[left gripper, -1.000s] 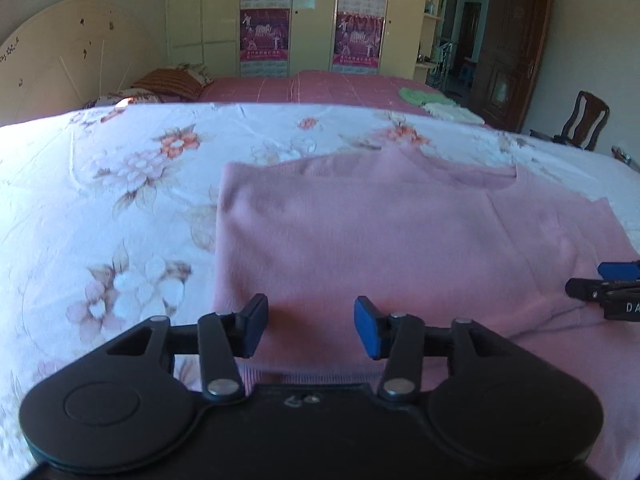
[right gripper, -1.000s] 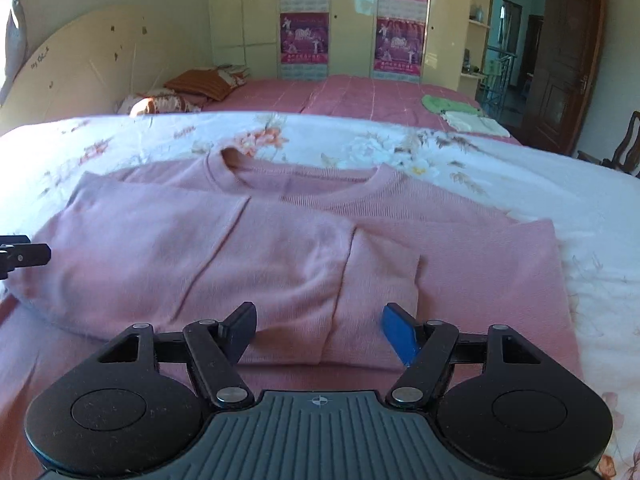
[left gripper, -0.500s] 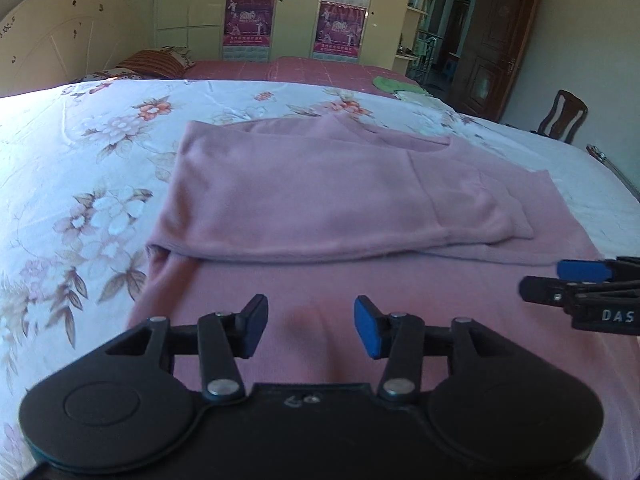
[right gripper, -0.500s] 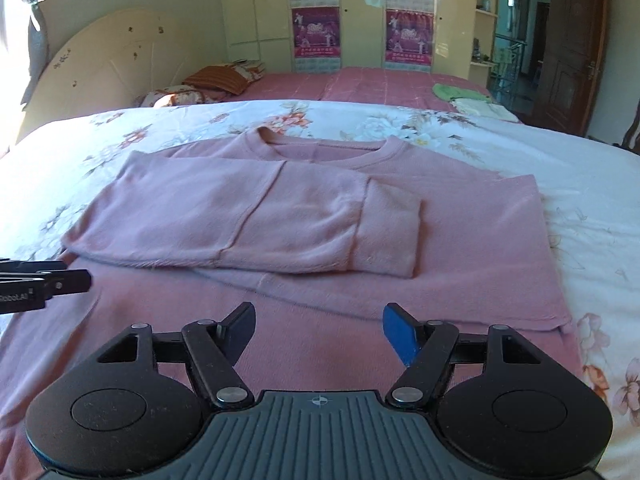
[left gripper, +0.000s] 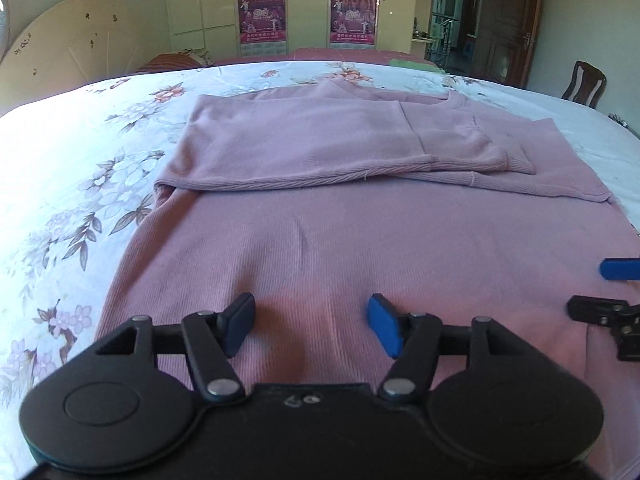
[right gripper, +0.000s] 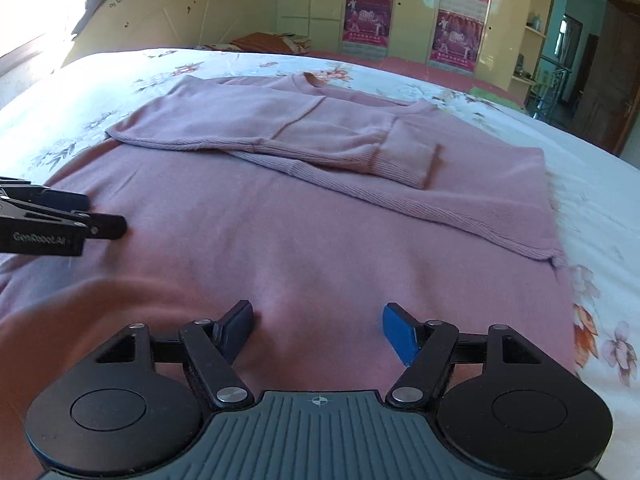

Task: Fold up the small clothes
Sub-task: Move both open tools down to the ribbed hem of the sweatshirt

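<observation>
The left gripper [left gripper: 311,322] has its jaws opening, nothing between them, only sweater [left gripper: 340,248] cloth lying beneath. The right gripper [right gripper: 318,330] stands with fingers apart and empty, just beside the left one over the near part of the same garment. Both sleeves [right gripper: 340,140] already lie folded across the chest, so the step in hand looks like the body fold: the next move calls for each gripper to drop to the near hem, out of view below, pinch it, and carry it toward the collar [right gripper: 316,80]. The sweater lies flat mid-bed [left gripper: 80,168], long axis running from the grippers away toward the headboard [right gripper: 180,12] side, collar at the far end.
</observation>
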Tool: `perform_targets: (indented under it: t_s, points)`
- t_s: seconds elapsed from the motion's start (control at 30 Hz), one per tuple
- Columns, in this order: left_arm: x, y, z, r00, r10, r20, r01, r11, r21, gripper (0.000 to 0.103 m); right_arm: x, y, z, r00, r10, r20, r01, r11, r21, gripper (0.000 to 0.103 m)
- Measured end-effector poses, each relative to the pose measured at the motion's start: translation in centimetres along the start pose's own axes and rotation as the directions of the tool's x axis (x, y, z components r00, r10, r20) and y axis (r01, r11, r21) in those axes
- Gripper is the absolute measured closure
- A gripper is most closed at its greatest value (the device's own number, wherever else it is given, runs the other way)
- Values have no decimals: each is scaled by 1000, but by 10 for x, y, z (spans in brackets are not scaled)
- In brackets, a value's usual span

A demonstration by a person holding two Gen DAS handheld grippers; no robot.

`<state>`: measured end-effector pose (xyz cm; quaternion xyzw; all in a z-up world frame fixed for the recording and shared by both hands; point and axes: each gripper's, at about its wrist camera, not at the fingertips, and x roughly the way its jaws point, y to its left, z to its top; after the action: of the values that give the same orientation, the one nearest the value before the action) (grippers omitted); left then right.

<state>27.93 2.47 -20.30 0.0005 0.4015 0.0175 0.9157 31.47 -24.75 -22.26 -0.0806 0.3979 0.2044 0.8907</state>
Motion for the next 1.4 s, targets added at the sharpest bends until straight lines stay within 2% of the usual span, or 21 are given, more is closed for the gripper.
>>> perform_targets:
  t_s: [0.2, 0.37, 0.4, 0.53, 0.6, 0.67, 0.77, 0.9, 1.03, 1.13, 1.27, 1.4]
  points:
    - [-13, -1, -9, 999, 51, -13, -51, 998, -20, 39, -24, -25, -24, 1000, -23, -4, 23, 1000, 22, 33]
    - [-26, 1, -14, 998, 57, -31, -57, 998, -25, 40, -40, -19, -24, 1000, -18, 11, 18, 998, 57, 33]
    - [-33, 1, -15, 998, 50, -28, -50, 998, -28, 43, -47, -15, -25, 1000, -10, 24, 8, 998, 70, 33]
    - [-56, -7, -27, 1000, -25, 18, 24, 999, 31, 42, -61, 11, -30, 999, 13, 48, -17, 995, 100, 33]
    - [-57, -10, -37, 998, -63, 3, 63, 997, 55, 42, -62, 30, -34, 999, 7, 43, -11, 995, 94, 33]
    - [-57, -9, -49, 997, -72, -9, 73, 995, 67, 42, -61, 48, -40, 1000, 11, 26, -14, 996, 91, 33]
    - [-63, 4, -66, 997, -76, 3, 76, 995, 67, 39, -59, 64, -51, 999, -36, -15, 36, 998, 59, 33]
    - [-80, 27, -83, 997, -83, 3, 82, 993, 89, 38, -76, 53, -71, 993, -115, -27, 117, 987, 106, 33]
    - [-96, 42, -96, 995, -100, 6, 100, 992, 71, 38, -95, 42, -90, 983, -176, -43, 180, 973, 141, 33]
    - [-107, 47, -98, 995, -102, -13, 103, 994, 45, 35, -108, 39, -97, 979, -196, -56, 203, 959, 198, 33]
    - [-118, 52, -99, 995, -98, -16, 98, 994, 36, 34, -125, 44, -98, 977, -211, -35, 214, 954, 212, 33]
    - [-123, 60, -100, 997, -81, -14, 81, 997, 6, 29, -134, 49, -99, 975, -221, -29, 222, 947, 233, 33]
